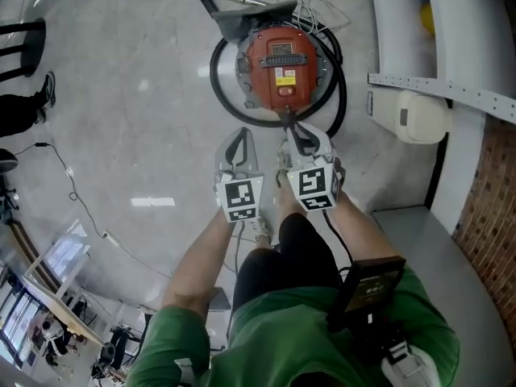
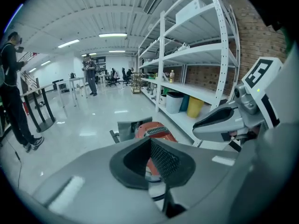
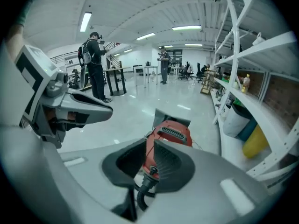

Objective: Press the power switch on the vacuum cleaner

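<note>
Vacuum cleaner (image 1: 280, 67) on floor (image 1: 137, 95), hose (image 1: 216, 83) looped around it, nozzle (image 1: 242, 13) at its far side. Left claw (image 1: 237, 149) and right claw (image 1: 305, 138) side by side on its near side. Shelving (image 1: 451, 91) off to the right.

I'm standing in a big, open, lab-like hall: polished grey floor (image 1: 145, 95), white metal shelving (image 2: 162, 59) along a brick wall (image 2: 252, 36), strip lights (image 2: 112, 35) overhead, tables (image 2: 37, 90) and office chairs (image 2: 124, 73) farther back.
</note>
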A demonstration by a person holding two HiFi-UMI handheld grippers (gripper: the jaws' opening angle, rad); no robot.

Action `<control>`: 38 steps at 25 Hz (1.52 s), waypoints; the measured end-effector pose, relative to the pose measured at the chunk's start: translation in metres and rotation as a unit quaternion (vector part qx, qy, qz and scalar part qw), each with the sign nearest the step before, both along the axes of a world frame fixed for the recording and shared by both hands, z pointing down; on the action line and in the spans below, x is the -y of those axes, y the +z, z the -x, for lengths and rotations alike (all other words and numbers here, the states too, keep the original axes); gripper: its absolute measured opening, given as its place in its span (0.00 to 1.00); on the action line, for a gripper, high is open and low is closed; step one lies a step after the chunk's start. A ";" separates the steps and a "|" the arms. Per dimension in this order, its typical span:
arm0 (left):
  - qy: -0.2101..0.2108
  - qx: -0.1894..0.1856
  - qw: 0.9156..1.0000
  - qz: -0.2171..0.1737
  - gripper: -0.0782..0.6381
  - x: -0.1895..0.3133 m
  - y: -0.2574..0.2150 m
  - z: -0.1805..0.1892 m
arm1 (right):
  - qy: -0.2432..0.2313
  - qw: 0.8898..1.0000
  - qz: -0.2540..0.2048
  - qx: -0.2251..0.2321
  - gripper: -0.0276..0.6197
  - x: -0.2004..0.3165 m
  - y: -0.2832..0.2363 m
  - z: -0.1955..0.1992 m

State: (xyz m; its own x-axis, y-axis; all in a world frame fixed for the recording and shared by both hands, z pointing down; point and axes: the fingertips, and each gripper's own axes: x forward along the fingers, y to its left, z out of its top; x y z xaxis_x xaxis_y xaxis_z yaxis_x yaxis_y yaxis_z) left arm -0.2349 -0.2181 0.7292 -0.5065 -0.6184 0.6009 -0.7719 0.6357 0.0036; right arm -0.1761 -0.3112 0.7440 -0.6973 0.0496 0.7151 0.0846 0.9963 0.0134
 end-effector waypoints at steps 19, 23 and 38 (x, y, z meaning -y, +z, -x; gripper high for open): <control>-0.008 0.115 0.985 -0.130 0.12 -0.084 -0.218 -0.065 | 0.086 0.981 -0.032 0.168 0.11 -0.048 -0.230 -0.082; -0.011 0.123 0.977 -0.172 0.12 -0.102 -0.269 -0.079 | 0.101 0.970 -0.039 0.219 0.10 -0.058 -0.286 -0.101; 0.018 0.150 0.954 -0.259 0.12 -0.166 -0.379 -0.144 | 0.118 0.938 -0.036 0.323 0.10 -0.122 -0.395 -0.177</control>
State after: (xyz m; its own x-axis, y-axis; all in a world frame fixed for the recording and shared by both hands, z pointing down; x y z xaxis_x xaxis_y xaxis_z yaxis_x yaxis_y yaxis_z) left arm -0.0907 -0.0522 0.3506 -0.5812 -0.8127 0.0418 -0.8084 0.5825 0.0847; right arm 0.0013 -0.1894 0.3491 -0.9719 -0.1932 0.1344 -0.1876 0.9808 0.0538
